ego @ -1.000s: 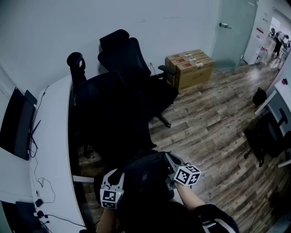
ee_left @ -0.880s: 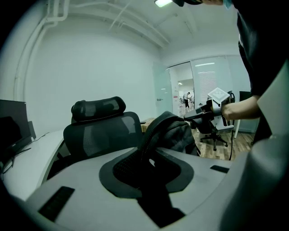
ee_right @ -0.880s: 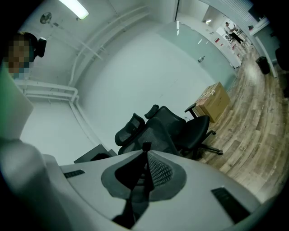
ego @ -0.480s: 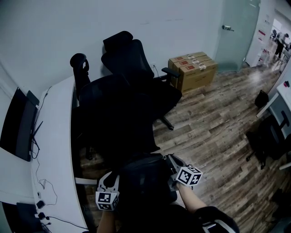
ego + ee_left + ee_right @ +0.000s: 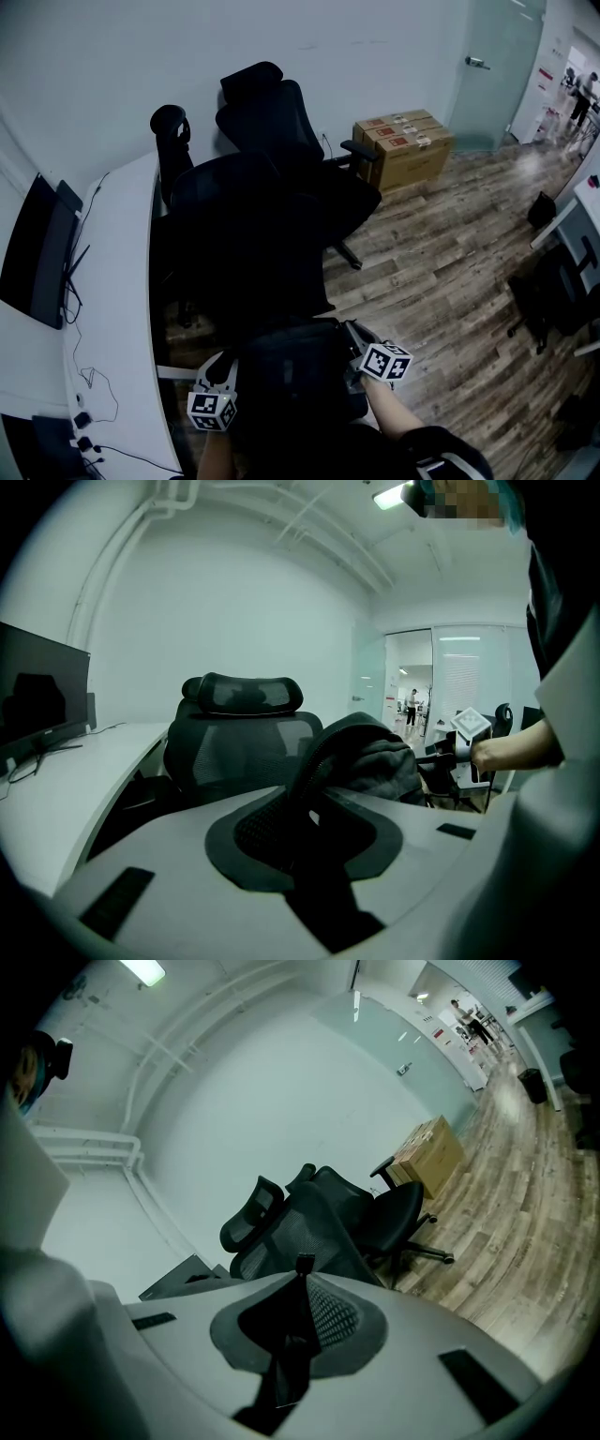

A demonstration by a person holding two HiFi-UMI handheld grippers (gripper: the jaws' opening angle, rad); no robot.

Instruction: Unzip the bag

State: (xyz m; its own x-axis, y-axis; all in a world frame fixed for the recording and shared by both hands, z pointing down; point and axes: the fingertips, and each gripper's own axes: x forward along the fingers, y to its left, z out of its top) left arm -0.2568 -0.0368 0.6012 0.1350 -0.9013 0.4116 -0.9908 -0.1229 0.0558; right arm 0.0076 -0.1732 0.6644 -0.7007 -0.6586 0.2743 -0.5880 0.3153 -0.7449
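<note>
The bag (image 5: pixel 291 370) is held up near a chair (image 5: pixel 272 187) — its edge is pinched by the left tongs (image 5: pixel 311 797). The right tongs (image 5: pixel 301 1277) are shut tight on the zip tab (image 5: pixel 305 1261).

Wood-plank floor (image 5: pixel 441 272) carries black office chairs (image 5: pixel 281 178) at twelve o'clock, with cardboard boxes (image 5: pixel 405 145) by the wall at one o'clock; over at nine o'clock, the white tabletop (image 5: pixel 117 281) bears a dark monitor (image 5: pixel 33 248) and loose cables (image 5: pixel 86 380)

Black bag (image 5: pixel 291 375); black chairs (image 5: pixel 272 122); brown wood-grain floor (image 5: pixel 441 253); white desk (image 5: pixel 112 309); tan boxes (image 5: pixel 403 150).
</note>
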